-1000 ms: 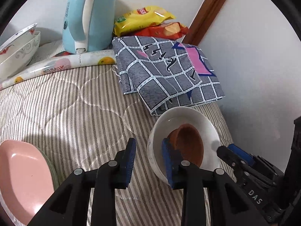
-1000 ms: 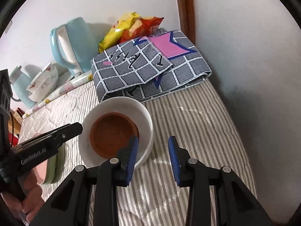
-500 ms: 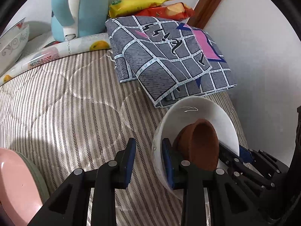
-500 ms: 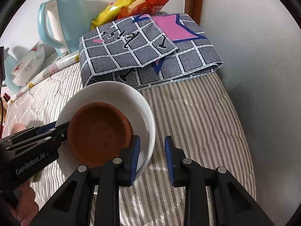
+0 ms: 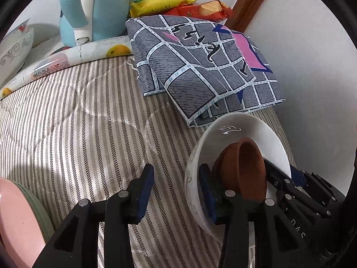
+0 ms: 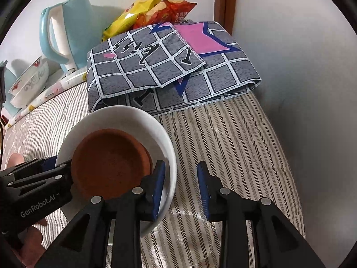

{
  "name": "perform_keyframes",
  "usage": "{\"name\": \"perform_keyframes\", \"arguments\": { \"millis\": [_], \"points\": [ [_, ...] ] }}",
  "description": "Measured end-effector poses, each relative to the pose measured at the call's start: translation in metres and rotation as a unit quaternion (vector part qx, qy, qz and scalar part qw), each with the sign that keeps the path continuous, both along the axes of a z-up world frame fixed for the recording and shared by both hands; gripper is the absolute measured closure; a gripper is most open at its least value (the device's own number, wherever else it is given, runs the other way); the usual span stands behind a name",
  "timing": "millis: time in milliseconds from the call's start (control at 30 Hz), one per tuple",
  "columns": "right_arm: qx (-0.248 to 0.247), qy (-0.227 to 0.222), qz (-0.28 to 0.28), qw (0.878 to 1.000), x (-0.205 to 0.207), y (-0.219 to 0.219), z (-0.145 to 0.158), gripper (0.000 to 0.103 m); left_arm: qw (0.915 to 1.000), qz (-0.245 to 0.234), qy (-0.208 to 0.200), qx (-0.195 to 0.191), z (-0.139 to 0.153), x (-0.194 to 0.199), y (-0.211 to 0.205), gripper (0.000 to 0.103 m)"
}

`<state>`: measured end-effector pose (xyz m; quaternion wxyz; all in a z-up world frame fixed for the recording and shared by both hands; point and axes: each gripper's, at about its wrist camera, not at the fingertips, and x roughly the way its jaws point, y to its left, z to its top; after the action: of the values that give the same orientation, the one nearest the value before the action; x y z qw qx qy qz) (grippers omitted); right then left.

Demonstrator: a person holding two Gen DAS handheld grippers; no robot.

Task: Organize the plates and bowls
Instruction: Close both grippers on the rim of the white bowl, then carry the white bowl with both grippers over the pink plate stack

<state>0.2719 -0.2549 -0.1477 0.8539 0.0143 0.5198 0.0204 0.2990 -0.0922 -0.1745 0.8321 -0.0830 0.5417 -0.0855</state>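
Tilted up since before, white bowl (image 6: pixel 142 120) holds brown bowl (image 6: pixel 111 163) on bed (image 5: pixel 78 122) by folded cloth (image 5: pixel 200 67), kettle (image 5: pixel 89 6) behind; left gripper (image 5: pixel 176 192), just widening, and right gripper (image 6: pixel 180 187) straddle its rim unclamped.

A white bowl (image 6: pixel 165 134) holds a terracotta-brown bowl (image 6: pixel 111 163) on a mattress (image 5: pixel 78 122) striped beige and dark herringbone. At its far edge lie a grey cloth (image 6: pixel 169 71) gridded in white with pink and navy patches, yellow and red snack bags (image 5: pixel 174 2), a pale blue kettle (image 5: pixel 98 6) and fruit-printed white roll (image 5: pixel 67 55). Pink plate (image 5: pixel 15 223) sits near-left.
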Motion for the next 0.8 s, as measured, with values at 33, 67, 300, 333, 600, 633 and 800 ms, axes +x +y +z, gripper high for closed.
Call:
{"name": "perform_keyframes", "arguments": {
  "millis": [33,67,300,333,600,633,800],
  "points": [
    [-0.001,-0.001,0.000,1.000,0.000,0.000,0.000,0.073,1.0000,0.000,0.000,-0.001,0.000,-0.001,0.001,0.063],
    [-0.002,-0.002,-0.001,1.000,0.000,0.000,0.000,0.073,1.0000,0.001,-0.001,-0.003,0.000,-0.001,0.002,0.063],
    [0.004,0.011,-0.014,1.000,0.000,-0.008,-0.001,0.058,0.9998,0.008,-0.015,-0.004,0.002,-0.009,0.004,0.063],
    [0.014,0.014,-0.017,1.000,0.000,-0.011,-0.002,0.058,0.9998,0.009,-0.018,-0.003,0.002,-0.010,0.004,0.063],
    [0.029,0.008,-0.019,0.999,-0.003,-0.014,-0.003,0.062,0.9998,-0.004,-0.016,-0.009,0.003,-0.011,0.003,0.073],
    [0.028,0.003,-0.015,0.999,-0.004,-0.012,-0.003,0.067,0.9998,-0.005,-0.017,-0.009,0.003,-0.011,0.001,0.077],
    [0.010,-0.009,0.006,1.000,-0.007,0.004,0.000,0.091,0.9995,-0.007,-0.029,0.011,0.006,-0.012,-0.011,0.089]
  ]
}}
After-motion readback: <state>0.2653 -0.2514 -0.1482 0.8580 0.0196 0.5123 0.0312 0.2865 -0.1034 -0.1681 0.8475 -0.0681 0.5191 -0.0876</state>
